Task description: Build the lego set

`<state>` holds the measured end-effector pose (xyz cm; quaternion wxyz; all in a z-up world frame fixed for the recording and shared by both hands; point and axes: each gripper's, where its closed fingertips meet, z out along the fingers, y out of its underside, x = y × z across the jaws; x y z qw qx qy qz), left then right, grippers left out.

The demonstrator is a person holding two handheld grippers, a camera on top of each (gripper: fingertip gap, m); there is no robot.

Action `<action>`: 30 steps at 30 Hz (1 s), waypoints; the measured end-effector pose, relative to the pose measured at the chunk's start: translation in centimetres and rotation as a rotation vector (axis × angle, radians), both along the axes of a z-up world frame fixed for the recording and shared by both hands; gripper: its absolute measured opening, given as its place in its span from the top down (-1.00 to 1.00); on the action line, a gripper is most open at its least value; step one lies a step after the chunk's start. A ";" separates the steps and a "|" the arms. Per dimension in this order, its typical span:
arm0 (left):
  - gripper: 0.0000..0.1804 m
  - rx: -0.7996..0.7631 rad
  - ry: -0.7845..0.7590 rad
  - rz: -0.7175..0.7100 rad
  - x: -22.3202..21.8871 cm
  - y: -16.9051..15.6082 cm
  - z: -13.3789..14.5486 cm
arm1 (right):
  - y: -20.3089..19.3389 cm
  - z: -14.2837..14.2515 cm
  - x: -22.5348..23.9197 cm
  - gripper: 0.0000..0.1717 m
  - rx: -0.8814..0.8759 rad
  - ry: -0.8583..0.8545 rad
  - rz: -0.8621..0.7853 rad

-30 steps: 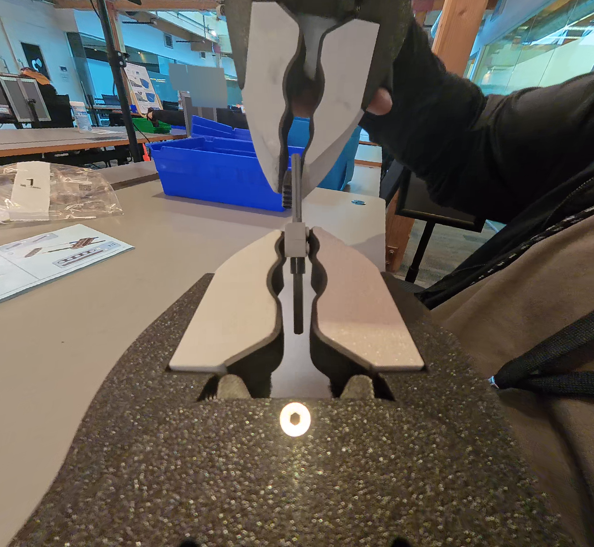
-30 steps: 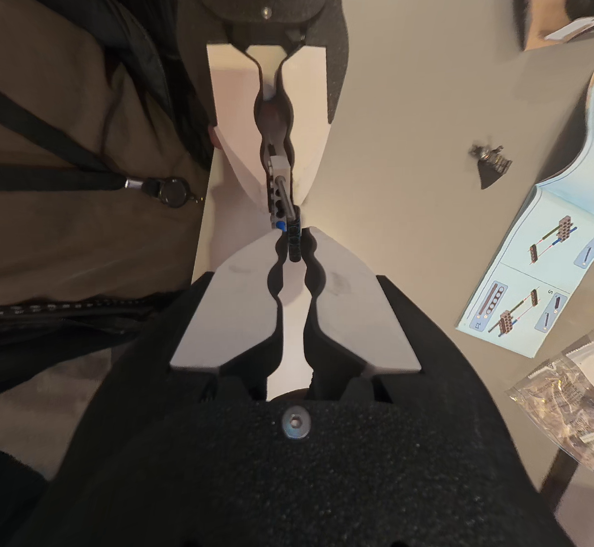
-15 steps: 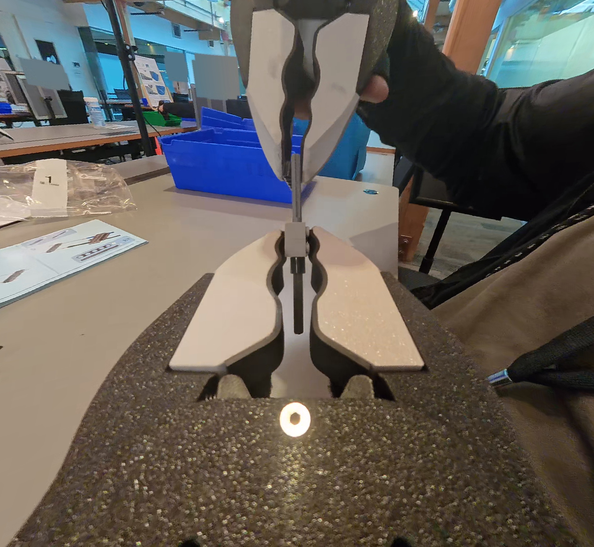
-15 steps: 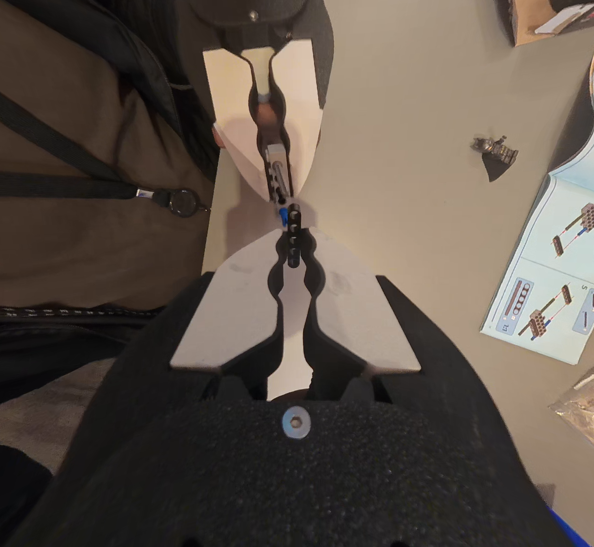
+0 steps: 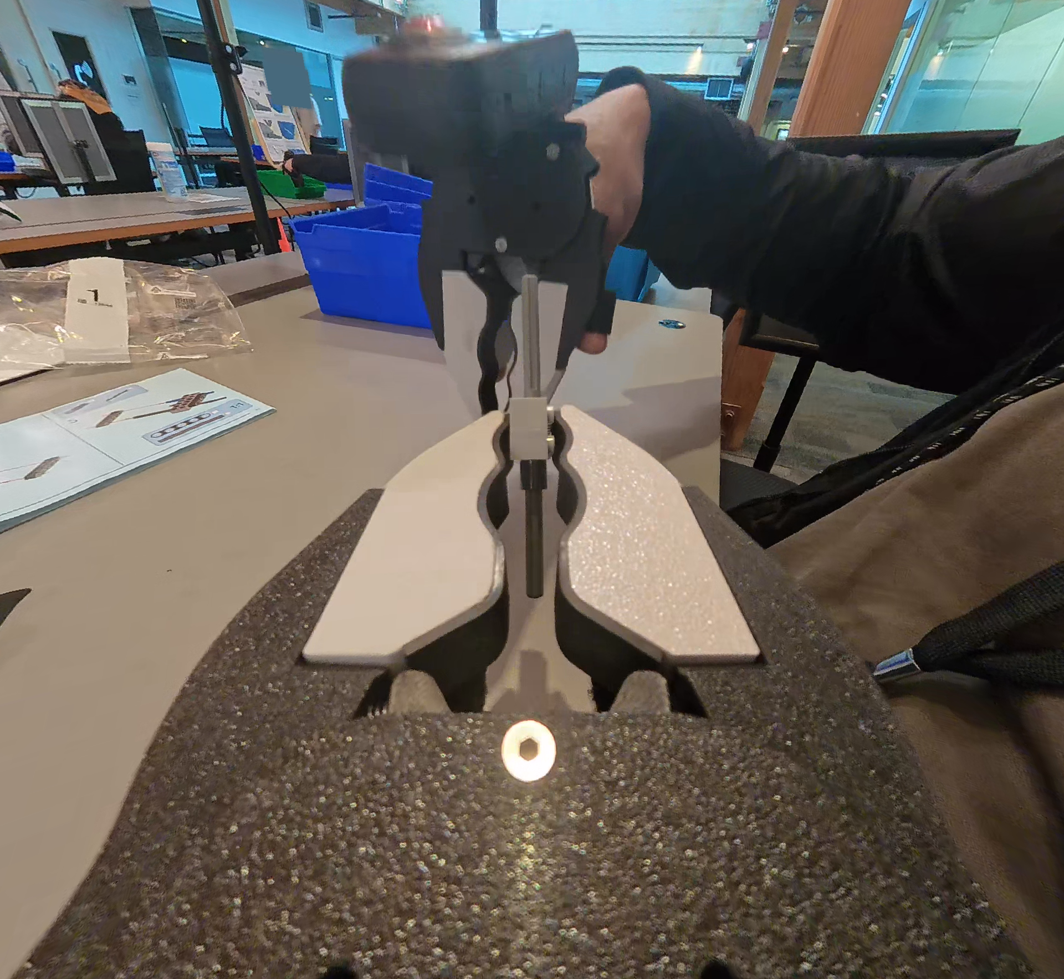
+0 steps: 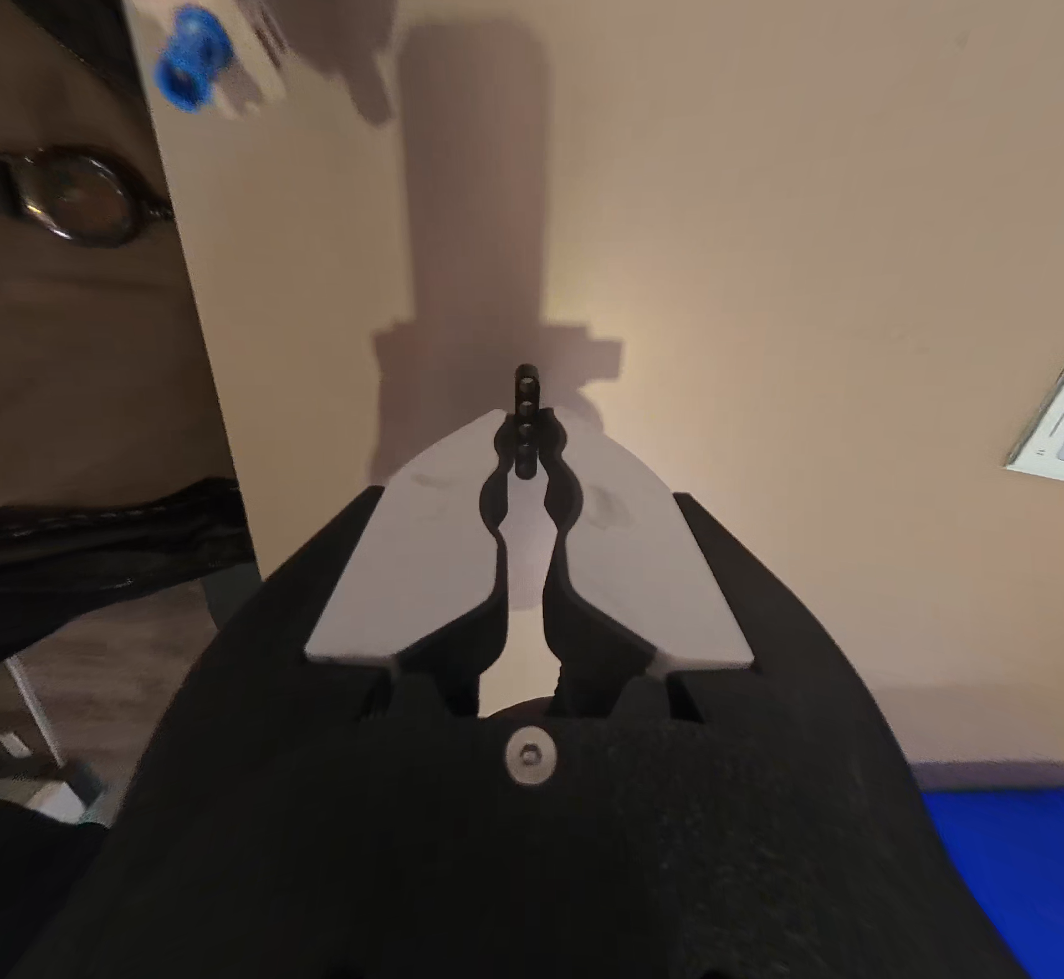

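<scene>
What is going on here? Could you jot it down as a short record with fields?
Left hand-held gripper: shut on a grey block with a grey rod and a black rod
Right hand-held gripper: shut on a black holed beam
Surface: tan table
Nearby: booklet, plastic bags, blue bin

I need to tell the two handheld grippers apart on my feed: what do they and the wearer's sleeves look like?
Both look alike: the left gripper and right gripper have a black, grainy foam-like body, pale grey flat fingers with wavy dark inner edges, and a silver hex screw at the centre. The arm behind the far gripper wears a black sleeve that covers part of the hand.
</scene>
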<state>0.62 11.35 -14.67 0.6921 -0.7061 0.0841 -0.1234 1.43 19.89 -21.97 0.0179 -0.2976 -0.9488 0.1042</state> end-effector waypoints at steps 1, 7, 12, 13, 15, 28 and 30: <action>0.87 -0.008 -0.004 -0.005 0.0 0.0 -0.1 | -0.3 0.6 -0.2 0.91 -0.035 0.018 -0.005; 0.87 -0.045 -0.063 -0.050 -0.1 0.2 -0.4 | -3.1 8.2 -1.5 0.91 -0.285 0.177 0.001; 0.87 -0.056 -0.091 -0.083 0.0 0.1 -0.4 | -6.3 11.3 -0.7 0.91 -0.388 0.169 0.092; 0.86 -0.054 -0.087 -0.089 0.1 0.1 -0.4 | -6.6 11.2 -0.5 0.91 -0.379 0.160 0.104; 0.86 -0.044 -0.075 -0.100 0.3 -0.1 -0.3 | -7.0 10.7 -0.5 0.91 -0.347 0.144 0.120; 0.86 -0.023 -0.054 -0.108 0.5 -0.3 -0.1 | -7.3 10.2 -0.4 0.91 -0.300 0.111 0.142; 0.86 -0.026 -0.046 -0.107 0.6 -0.3 -0.2 | -7.3 10.1 -0.4 0.91 -0.291 0.112 0.142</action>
